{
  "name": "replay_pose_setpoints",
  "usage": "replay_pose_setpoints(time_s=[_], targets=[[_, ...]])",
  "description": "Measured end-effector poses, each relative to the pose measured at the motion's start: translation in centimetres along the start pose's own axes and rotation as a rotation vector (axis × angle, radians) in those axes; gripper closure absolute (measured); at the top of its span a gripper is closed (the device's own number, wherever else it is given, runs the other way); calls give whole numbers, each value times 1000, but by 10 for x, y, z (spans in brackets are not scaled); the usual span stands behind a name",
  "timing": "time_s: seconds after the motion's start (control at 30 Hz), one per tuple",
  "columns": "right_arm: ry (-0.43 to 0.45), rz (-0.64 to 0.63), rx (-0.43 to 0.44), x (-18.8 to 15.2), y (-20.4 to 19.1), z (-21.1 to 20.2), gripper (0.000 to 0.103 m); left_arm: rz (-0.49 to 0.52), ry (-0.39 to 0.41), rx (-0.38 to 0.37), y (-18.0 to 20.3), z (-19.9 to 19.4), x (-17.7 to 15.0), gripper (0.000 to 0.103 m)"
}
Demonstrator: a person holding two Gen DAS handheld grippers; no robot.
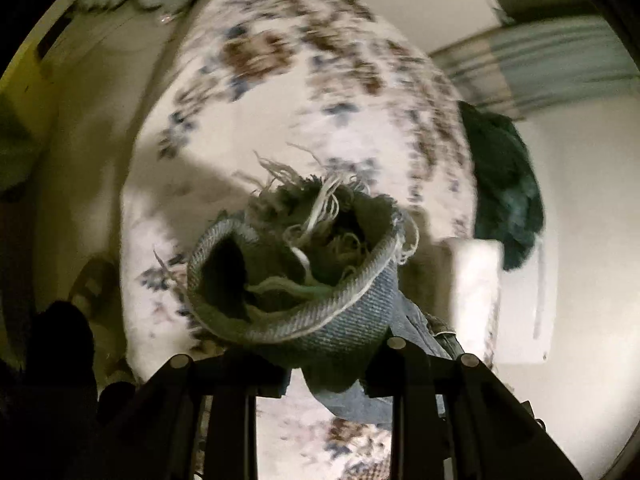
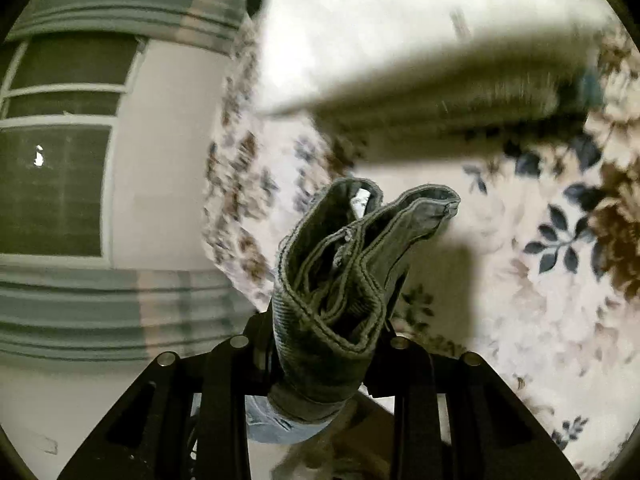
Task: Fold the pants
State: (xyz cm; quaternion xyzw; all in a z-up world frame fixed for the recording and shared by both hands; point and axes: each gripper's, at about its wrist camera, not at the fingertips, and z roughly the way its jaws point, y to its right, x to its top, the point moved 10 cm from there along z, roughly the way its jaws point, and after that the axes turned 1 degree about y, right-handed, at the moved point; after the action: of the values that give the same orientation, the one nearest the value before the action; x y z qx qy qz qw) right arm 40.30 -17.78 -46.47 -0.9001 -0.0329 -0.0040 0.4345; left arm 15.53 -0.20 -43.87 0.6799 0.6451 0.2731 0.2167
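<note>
Left wrist view: we see left tongs clamped on frayed hem of jeans, frame centre. Right tongs clamped on waistband. We judge jeans span lengthwise between both tongs, above floral bedspread.

Both the left tool and the right tool are black with round silver screws.

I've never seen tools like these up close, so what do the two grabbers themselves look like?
Both look alike. The left gripper and the right gripper are matte black, built from flat angular bars with slot-like cutouts, spreading in a V toward the camera. Small round silver pins cap the joints. No markings or sleeves show; cables cannot be made out.
</note>
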Motion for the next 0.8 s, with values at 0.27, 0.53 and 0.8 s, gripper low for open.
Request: replay_pose_setpoints(time_s=[0.27, 0.53, 0.8], targets=[[257, -11, 87, 96, -96, -136, 70, 220, -18, -187, 190, -17, 36, 81], [545, 52, 41, 222, -97, -201, 70, 465, -127, -328, 356, 95, 53, 81], [578, 292, -59, 225, 55, -129, 70, 662, -344, -140, 309, 276, 8, 81]])
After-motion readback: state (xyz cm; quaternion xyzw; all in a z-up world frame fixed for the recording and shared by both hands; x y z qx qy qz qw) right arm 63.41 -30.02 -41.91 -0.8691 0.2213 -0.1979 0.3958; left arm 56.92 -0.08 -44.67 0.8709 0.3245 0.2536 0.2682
